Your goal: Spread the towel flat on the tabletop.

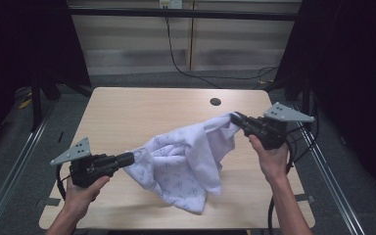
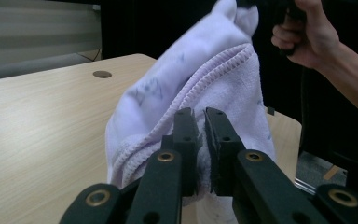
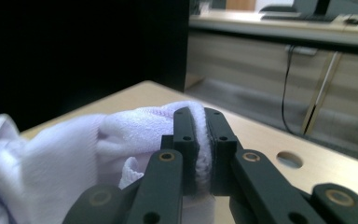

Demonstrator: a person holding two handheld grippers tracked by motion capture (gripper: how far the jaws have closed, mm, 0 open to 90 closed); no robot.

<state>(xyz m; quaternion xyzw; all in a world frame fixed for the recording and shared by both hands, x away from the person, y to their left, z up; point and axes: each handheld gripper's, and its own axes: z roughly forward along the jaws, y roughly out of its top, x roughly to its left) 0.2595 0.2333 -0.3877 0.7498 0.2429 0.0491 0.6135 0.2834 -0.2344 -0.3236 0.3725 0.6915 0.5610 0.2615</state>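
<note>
Two tongs, left tongs (image 1: 127, 158) and right tongs (image 1: 236, 118), each clamped on my white towel (image 1: 186, 159); thin edge grips may slip, dropping it onto the bench (image 1: 127, 112).

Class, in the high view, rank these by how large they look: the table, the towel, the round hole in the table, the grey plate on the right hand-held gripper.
1. Table
2. Towel
3. Grey plate, raised nearer the camera, so slightly flattered
4. Hole
</note>
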